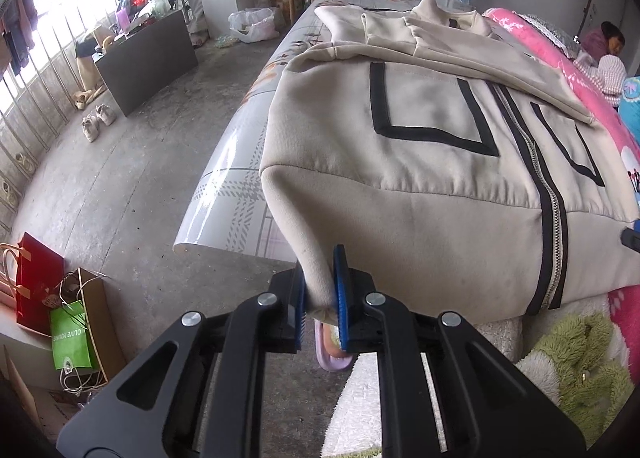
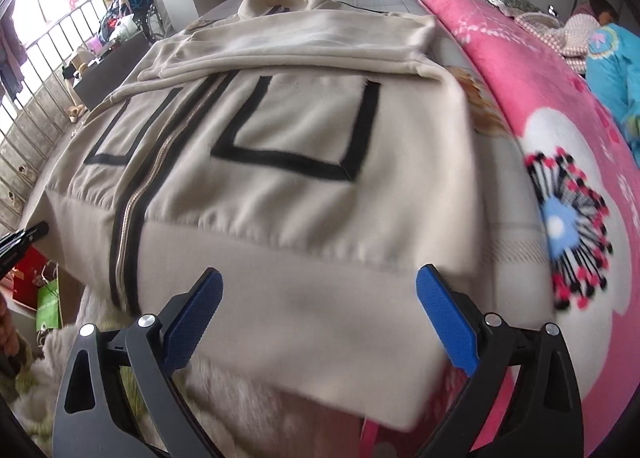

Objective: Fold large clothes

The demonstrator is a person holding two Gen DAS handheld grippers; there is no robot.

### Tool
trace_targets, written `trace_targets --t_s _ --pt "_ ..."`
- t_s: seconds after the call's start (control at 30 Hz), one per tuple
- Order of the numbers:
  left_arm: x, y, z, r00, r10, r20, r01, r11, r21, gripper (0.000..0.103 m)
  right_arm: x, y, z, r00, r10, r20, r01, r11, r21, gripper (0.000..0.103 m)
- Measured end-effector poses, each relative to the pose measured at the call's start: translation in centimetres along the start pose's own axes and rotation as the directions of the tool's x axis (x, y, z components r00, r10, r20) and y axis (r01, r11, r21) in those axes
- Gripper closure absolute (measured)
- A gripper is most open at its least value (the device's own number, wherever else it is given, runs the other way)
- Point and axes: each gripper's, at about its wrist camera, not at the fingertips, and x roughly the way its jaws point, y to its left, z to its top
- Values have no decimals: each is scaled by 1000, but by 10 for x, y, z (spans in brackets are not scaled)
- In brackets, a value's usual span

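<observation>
The cream zip-front jacket with black trim (image 1: 432, 178) lies along the bed, collar far, hem near. The left gripper (image 1: 320, 300) pinches its left hem corner; the right gripper (image 2: 320, 322), jaws wide and empty, hovers over the hem's opposite corner.

Right hand-held gripper (image 2: 320, 314) gapes over the cream jacket (image 2: 280, 198) hem, seemingly not touching

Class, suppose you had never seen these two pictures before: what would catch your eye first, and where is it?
A cream zip jacket with black trim fills both views, spread on the bed with its sleeves folded across its chest. The left claw pinches its bottom hem corner; the right claw gapes open over the hem. A pink flowered blanket lies to the right.
</observation>
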Motion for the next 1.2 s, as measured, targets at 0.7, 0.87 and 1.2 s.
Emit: trace_targets --t_s 0.7,0.87,1.2 --pt "-11 4 2 997 -78 28 78 997 -3 92 1 -58 -52 979 148 -137 -107 957 271 90" --pt "-29 11 14 965 -251 78 255 966 -52 95 -24 -50 -39 981 187 -60 -166 954 250 96" --pt "-23 13 82 939 -301 166 319 943 -97 96 -46 -47 29 977 155 148 -181 967 182 96"
